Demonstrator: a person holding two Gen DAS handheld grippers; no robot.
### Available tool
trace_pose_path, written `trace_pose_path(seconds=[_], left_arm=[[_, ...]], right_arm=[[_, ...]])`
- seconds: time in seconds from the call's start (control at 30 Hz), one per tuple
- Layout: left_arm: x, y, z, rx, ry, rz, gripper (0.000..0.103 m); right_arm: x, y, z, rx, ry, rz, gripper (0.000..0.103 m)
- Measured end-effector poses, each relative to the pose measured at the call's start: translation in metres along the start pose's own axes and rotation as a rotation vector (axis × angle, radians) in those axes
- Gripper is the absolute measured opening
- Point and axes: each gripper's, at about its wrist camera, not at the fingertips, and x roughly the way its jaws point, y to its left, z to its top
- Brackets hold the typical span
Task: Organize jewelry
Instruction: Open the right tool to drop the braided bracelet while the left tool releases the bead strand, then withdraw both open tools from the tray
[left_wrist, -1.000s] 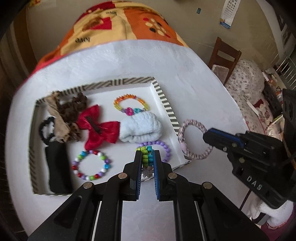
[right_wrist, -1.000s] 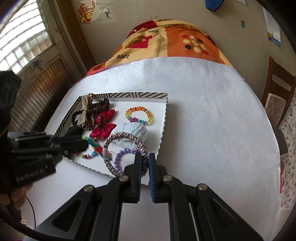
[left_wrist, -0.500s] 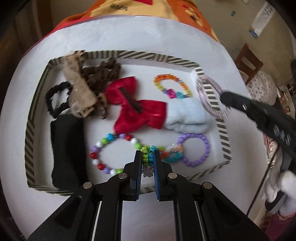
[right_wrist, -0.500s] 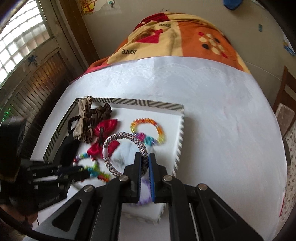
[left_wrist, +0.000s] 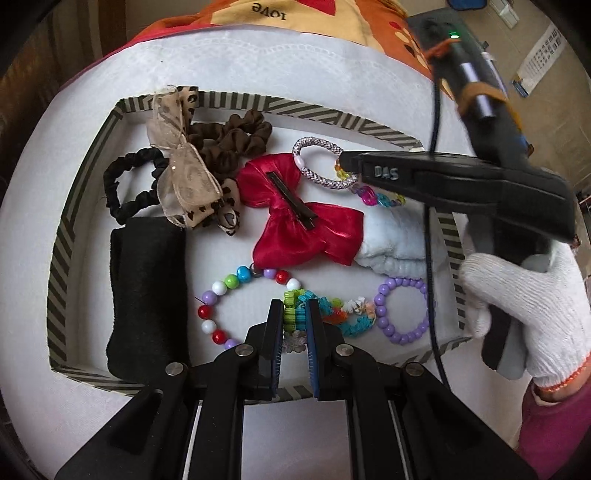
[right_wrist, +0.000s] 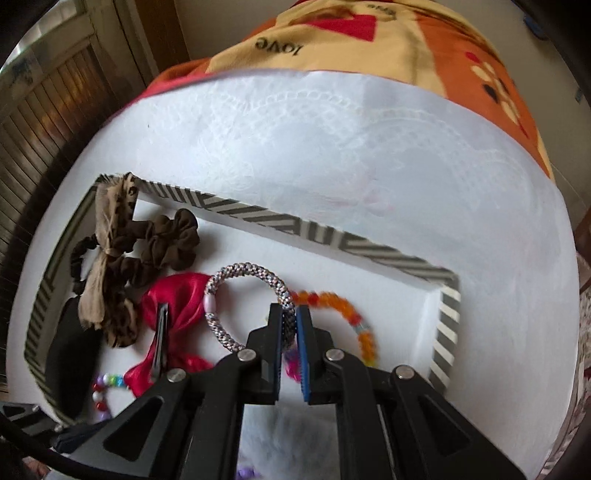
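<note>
A striped-rim tray (left_wrist: 236, 104) on the white table holds hair ties and bracelets. My left gripper (left_wrist: 295, 317) is shut on a green and teal woven bracelet (left_wrist: 349, 319), low over the tray's near side between a multicolour bead bracelet (left_wrist: 221, 288) and a purple bead bracelet (left_wrist: 402, 310). My right gripper (right_wrist: 289, 318) is shut on a pink-grey braided ring (right_wrist: 243, 273), also seen in the left wrist view (left_wrist: 319, 168), held over the tray's far side above the rainbow bead bracelet (right_wrist: 354, 317), next to the red bow clip (left_wrist: 295, 218).
The tray also holds a black band (left_wrist: 146, 288), a black scrunchie (left_wrist: 122, 181), a brown scrunchie (left_wrist: 236, 140), a leopard bow (left_wrist: 184, 173) and a pale blue fluffy roll (left_wrist: 395, 236). An orange patterned blanket (right_wrist: 369, 40) lies beyond the table.
My right gripper has carried the braided ring from the tray's right rim to over its far middle. My left gripper has moved closer over the tray, still holding the woven bracelet.
</note>
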Motion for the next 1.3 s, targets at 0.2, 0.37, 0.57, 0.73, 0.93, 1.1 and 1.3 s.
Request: trace_pose_path(seconds=[0.2,0.37,0.57,0.73,0.93,1.1,1.3], left_arm=[[-0.005,0.004,-0.003,-0.021,0.001,0.001,0.02],[-0.012,0.008,-0.006,-0.039,-0.001,0.01,0.029],[-0.032,0.005,-0.013,-0.03,-0.033,0.07,0.034],[-0.055,0.0,-0.019,-0.021,-0.074,0.11,0.034],[-0.073,-0.013,-0.03,0.01,-0.135,0.196,0.034],[-0.092,-0.022,-0.042,0.025,-0.168,0.234,0.034],[-0.116,-0.036,-0.059,0.064,-0.225,0.296,0.034]], right_arm=[[0.004,0.009,0.008,-0.014,-0.013,-0.001,0.008],[-0.007,0.008,0.004,0.021,-0.032,0.044,0.023],[-0.048,0.001,-0.021,0.049,-0.093,0.071,0.031],[-0.094,-0.012,-0.063,0.123,-0.185,0.107,0.045],[-0.131,-0.013,-0.104,0.198,-0.25,0.105,0.059],[-0.156,-0.011,-0.136,0.25,-0.277,0.107,0.06],[-0.175,-0.006,-0.159,0.26,-0.292,0.103,0.06]])
